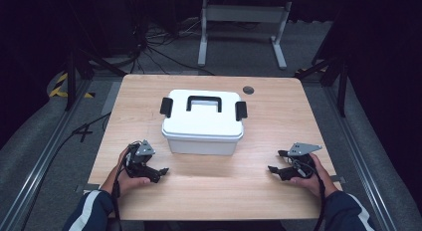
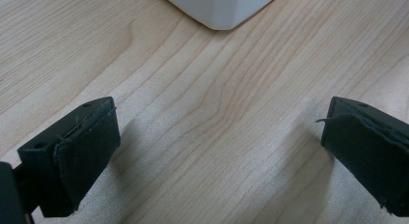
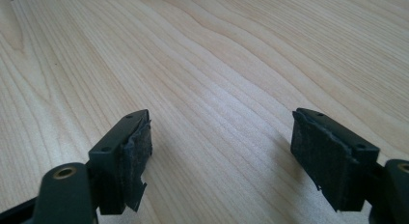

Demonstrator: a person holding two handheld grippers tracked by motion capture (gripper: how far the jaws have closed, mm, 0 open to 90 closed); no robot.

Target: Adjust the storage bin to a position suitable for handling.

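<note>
Near the white lidded plastic box (image 1: 203, 122) on the light wooden tabletop (image 1: 219, 191), the left claw (image 1: 163, 170) rests wide open, empty. The right claw (image 1: 271, 168), farther from that box, gapes equally, holding nothing.

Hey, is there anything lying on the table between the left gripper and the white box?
No. In the high view, only bare wooden table lies between the left gripper and the white box. The left gripper view shows the same bare wood.

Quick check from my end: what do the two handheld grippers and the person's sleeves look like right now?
Both the left gripper and the right gripper are black, each topped by a grey three-cornered plate, with worn, frayed black pads on the jaws. A black cable trails from each. The sleeves are dark blue with a white stripe.
</note>
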